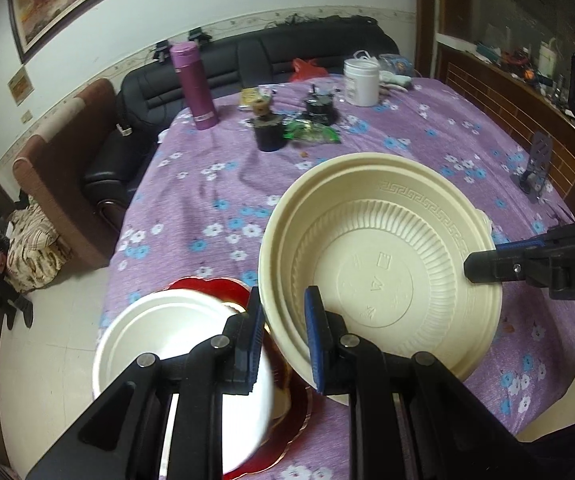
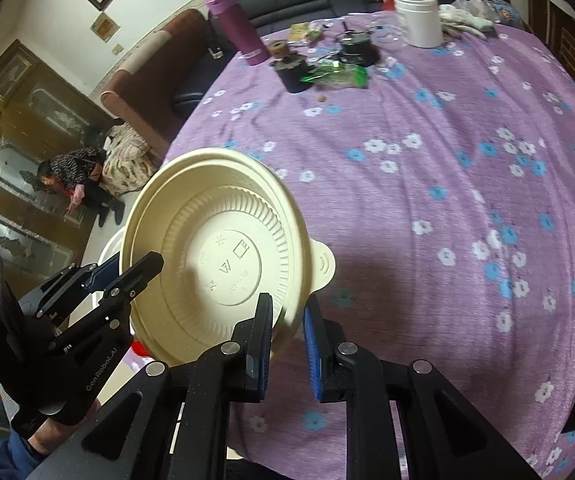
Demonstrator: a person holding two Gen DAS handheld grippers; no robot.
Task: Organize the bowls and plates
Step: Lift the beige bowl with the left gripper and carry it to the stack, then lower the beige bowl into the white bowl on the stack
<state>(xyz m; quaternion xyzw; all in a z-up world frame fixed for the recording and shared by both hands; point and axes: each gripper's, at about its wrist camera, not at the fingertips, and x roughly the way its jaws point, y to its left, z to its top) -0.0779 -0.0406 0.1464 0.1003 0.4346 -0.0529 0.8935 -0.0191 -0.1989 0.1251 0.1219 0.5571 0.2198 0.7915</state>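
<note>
A cream plastic bowl is held tilted above the purple flowered table, its ribbed inside facing me. My left gripper is shut on its near-left rim. My right gripper is shut on its other rim, near the bowl's small tab handle. The right gripper's fingertips enter the left wrist view from the right. The left gripper shows at the left of the right wrist view. Below left, a white bowl sits on a red plate with a gold edge.
At the table's far end stand a purple flask, a white jar, dark small pots and a green wrapper. A small purple stand is at the right edge. A black sofa and a brown armchair lie beyond.
</note>
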